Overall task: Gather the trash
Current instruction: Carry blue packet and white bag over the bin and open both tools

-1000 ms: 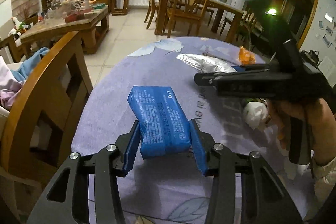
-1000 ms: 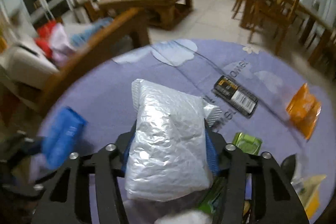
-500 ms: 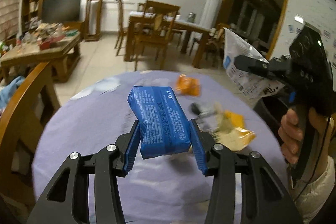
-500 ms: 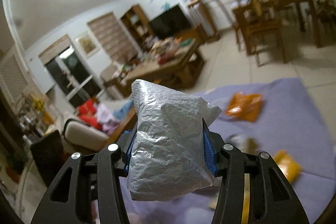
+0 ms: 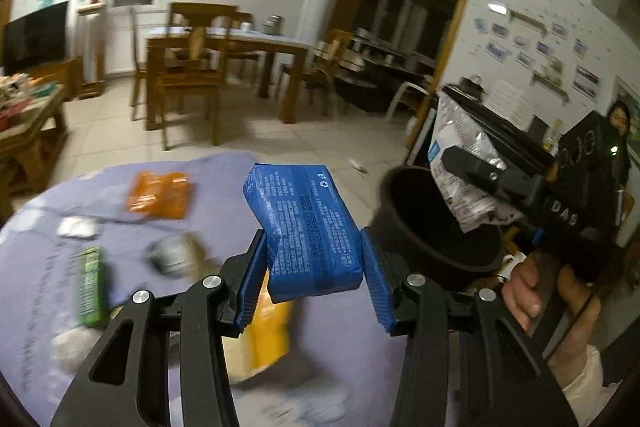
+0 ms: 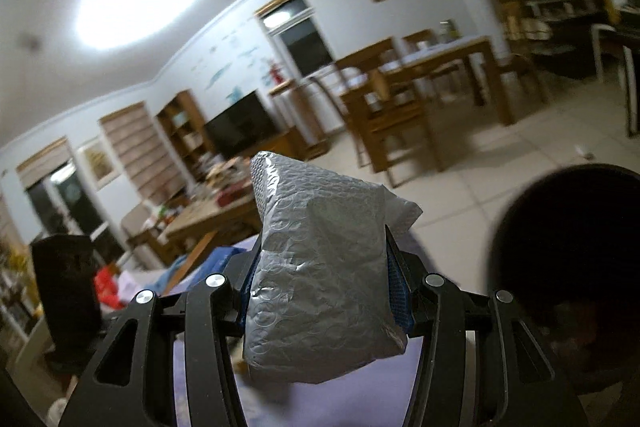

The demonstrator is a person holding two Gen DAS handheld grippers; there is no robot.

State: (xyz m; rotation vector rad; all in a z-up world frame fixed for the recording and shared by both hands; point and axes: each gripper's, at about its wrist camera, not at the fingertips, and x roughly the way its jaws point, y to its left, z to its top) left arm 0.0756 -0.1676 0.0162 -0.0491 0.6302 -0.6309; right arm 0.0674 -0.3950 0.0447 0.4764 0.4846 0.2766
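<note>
My left gripper (image 5: 314, 275) is shut on a blue tissue pack (image 5: 304, 227), held above the purple table (image 5: 336, 359). My right gripper (image 6: 322, 287) is shut on a silver foil bag (image 6: 320, 275); in the left wrist view it (image 5: 476, 167) holds the silver bag (image 5: 456, 167) over the rim of a black bin (image 5: 436, 223) at the table's right. The bin's dark opening (image 6: 568, 259) shows right of the bag in the right wrist view. On the table lie an orange wrapper (image 5: 158, 195), a green packet (image 5: 90, 283), a yellow packet (image 5: 268, 331) and a silver crumpled piece (image 5: 172, 257).
A white wad (image 5: 74, 343) lies at the table's left edge. Wooden dining table and chairs (image 5: 192, 67) stand beyond on the tiled floor. A coffee table (image 5: 28, 115) is at the far left. A doorway (image 5: 404, 39) opens at the back right.
Both grippers swung right with their loads. The right gripper lifted the silver bag off the table and carried it over the black bin. The left still holds the blue pack.
</note>
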